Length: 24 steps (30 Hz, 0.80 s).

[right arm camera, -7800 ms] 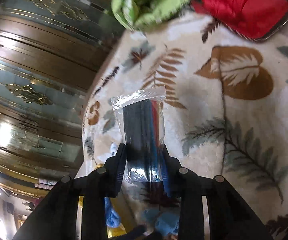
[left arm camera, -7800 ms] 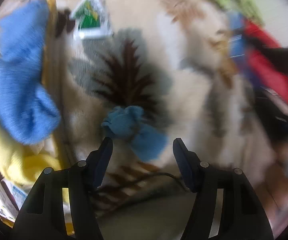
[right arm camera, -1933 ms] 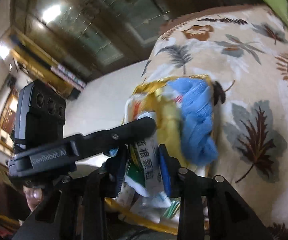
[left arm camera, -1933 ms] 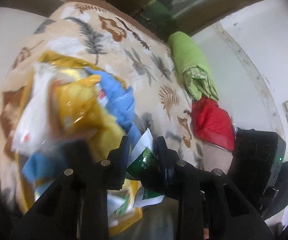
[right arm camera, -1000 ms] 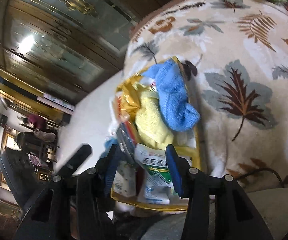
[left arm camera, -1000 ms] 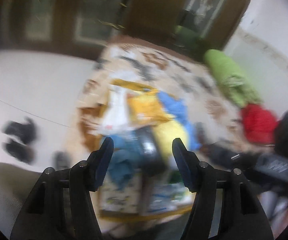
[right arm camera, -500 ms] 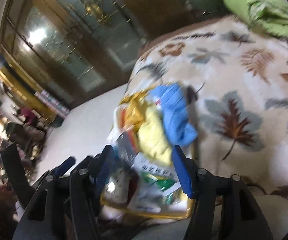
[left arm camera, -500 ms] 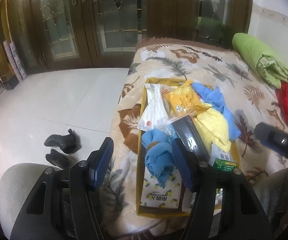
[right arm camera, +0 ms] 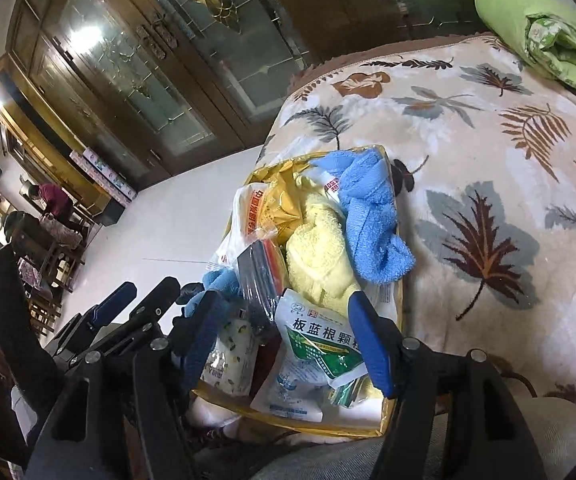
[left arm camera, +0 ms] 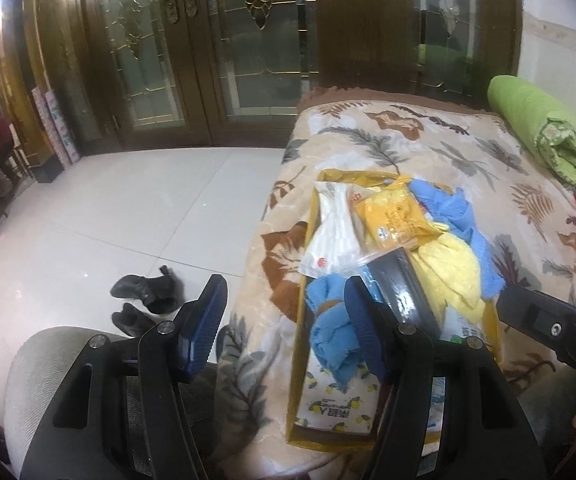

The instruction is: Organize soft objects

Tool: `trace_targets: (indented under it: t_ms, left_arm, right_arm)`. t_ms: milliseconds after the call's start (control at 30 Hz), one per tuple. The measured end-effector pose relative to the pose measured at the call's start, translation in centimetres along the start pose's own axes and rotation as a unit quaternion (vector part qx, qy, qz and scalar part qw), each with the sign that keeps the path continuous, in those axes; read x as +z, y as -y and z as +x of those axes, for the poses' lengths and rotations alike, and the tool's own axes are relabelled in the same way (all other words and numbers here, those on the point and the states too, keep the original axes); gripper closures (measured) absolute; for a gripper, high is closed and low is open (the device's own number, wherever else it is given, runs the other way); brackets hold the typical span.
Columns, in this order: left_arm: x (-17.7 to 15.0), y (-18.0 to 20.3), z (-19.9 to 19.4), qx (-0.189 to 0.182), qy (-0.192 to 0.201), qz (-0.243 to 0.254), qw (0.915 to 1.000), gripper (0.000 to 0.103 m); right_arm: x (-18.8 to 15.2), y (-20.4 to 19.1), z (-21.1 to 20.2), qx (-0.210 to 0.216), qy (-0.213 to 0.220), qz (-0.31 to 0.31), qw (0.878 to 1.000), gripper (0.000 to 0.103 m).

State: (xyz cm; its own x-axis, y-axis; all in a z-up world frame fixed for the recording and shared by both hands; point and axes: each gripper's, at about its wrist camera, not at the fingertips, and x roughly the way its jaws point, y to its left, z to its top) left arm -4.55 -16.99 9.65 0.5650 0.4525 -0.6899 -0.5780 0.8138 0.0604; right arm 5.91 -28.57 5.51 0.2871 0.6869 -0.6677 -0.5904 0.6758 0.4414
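Yellow box [right arm camera: 386, 426] long axis runs away across the blanket [right arm camera: 488, 168]; right gripper [right arm camera: 283, 336] just opened wide, empty; left gripper [left arm camera: 283, 320] wide, empty.

Both views are taken from fisheye cameras mounted behind the fingers of each hand-held gripper and are aimed forward and downward. The left wrist view is directed past the bed [left arm camera: 428, 148] edge, so the white tiled floor [left arm camera: 127, 216] and glazed wooden doors [left arm camera: 215, 48] are taken in widely. The right wrist view is held nearer to the yellow box [right arm camera: 384, 426]. The box [left arm camera: 302, 320], the bed [right arm camera: 488, 184], the doors [right arm camera: 175, 52] and the green bedding roll [left arm camera: 536, 128] are shared by both.
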Motion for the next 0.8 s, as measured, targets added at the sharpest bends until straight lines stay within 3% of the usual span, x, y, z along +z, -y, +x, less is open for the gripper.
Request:
trace_targets:
  t_ms: [200, 367, 800]
  left_arm:
    - [-0.1, 0.1, 0.3, 0.02, -0.011, 0.001, 0.9997, 0.041]
    - [-0.2, 0.1, 0.8, 0.005, -0.032, 0.003, 0.9995, 0.041]
    - [-0.3, 0.0, 0.9, -0.005, -0.036, 0.007, 0.9993, 0.041]
  right_arm:
    - [0.0, 0.5, -0.2, 0.005, -0.001, 0.011, 1.0, 0.037]
    - [0.0, 0.4, -0.2, -0.002, -0.003, 0.009, 1.0, 0.037]
    - [0.0, 0.3, -0.3, -0.001, -0.002, 0.011, 1.0, 0.037]
